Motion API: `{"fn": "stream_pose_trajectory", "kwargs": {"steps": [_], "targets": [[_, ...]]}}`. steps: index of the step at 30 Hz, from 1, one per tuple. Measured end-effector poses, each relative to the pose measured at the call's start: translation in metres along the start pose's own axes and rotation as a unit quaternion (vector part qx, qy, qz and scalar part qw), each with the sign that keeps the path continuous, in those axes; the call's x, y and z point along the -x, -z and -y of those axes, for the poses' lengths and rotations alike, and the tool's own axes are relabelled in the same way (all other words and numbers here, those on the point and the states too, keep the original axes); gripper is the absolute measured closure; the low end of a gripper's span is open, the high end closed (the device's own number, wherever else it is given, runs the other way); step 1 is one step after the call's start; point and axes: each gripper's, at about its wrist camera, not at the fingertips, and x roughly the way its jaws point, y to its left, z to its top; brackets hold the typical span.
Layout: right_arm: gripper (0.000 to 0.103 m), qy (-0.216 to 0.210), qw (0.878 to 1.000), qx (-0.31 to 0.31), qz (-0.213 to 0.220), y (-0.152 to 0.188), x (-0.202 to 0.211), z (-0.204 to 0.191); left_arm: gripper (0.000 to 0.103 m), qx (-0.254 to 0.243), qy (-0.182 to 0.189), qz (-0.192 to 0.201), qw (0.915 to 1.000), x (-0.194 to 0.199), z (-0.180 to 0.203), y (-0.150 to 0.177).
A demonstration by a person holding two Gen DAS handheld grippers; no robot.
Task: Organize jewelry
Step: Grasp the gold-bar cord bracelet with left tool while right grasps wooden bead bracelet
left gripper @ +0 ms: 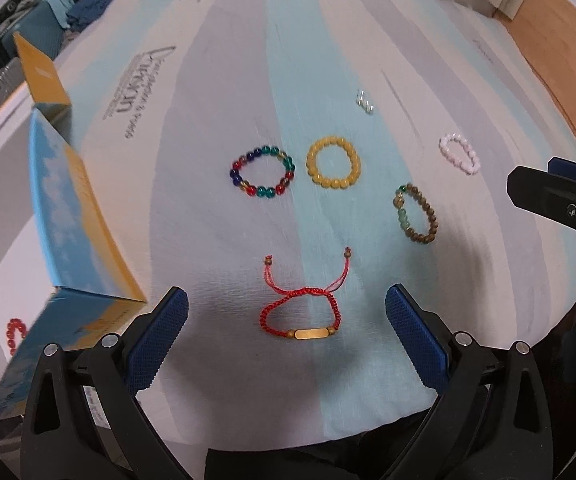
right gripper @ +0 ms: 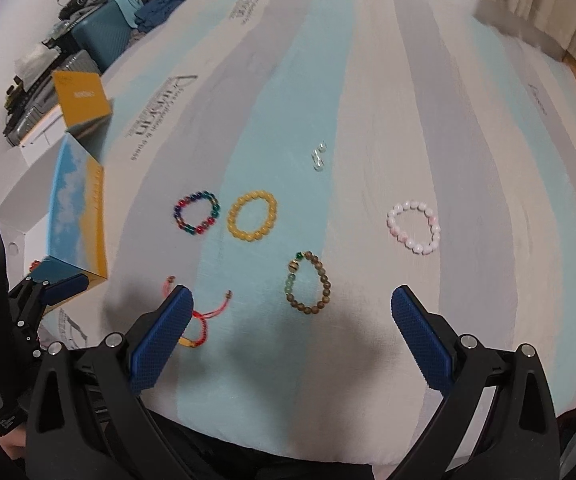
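Several bracelets lie on a striped cloth. A red cord bracelet (left gripper: pixel 302 314) with a gold bar lies between the fingers of my open, empty left gripper (left gripper: pixel 287 302). Beyond it lie a multicolour bead bracelet (left gripper: pixel 263 172), a yellow bead bracelet (left gripper: pixel 333 162), a brown and green bead bracelet (left gripper: pixel 416 213), a pink bead bracelet (left gripper: pixel 459 153) and small clear beads (left gripper: pixel 365 102). My right gripper (right gripper: pixel 292 300) is open and empty, just short of the brown bracelet (right gripper: pixel 309 283). The pink bracelet (right gripper: pixel 414 227) lies to its right, and the red cord bracelet (right gripper: pixel 200 320) is partly hidden by its left finger.
An open blue and yellow box (left gripper: pixel 68 216) stands at the left, with red beads (left gripper: pixel 15 332) beside it. It also shows in the right wrist view (right gripper: pixel 76 208). Suitcases and clothes (right gripper: pixel 88 32) sit at the far left. A wooden floor (left gripper: pixel 560 60) lies at the right.
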Motion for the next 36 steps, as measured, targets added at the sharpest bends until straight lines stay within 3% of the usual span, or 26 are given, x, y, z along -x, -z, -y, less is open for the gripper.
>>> {"fn": "stream_pose_trajectory", "kwargs": {"steps": [16, 26, 31, 36], "targets": [[0.008, 0.001, 0.998, -0.008, -0.064, 0.004, -0.085, 0.005, 0.009, -0.014, 0.003, -0.054, 0.9984, -0.067, -0.007, 0.006], [0.017, 0.002, 0.995, -0.016, -0.095, 0.007, -0.126, 0.007, 0.012, -0.033, 0.0, -0.074, 0.9967, -0.096, -0.003, 0.012], [0.027, 0.002, 0.994, -0.022, -0.111, 0.008, -0.142, 0.01, 0.019, -0.048, -0.006, -0.073, 0.9962, -0.101, -0.001, 0.012], [0.036, 0.004, 0.993, -0.026, -0.119, 0.008, -0.151, 0.013, 0.036, -0.066, -0.01, -0.071, 0.9952, -0.1, 0.001, 0.013]]}}
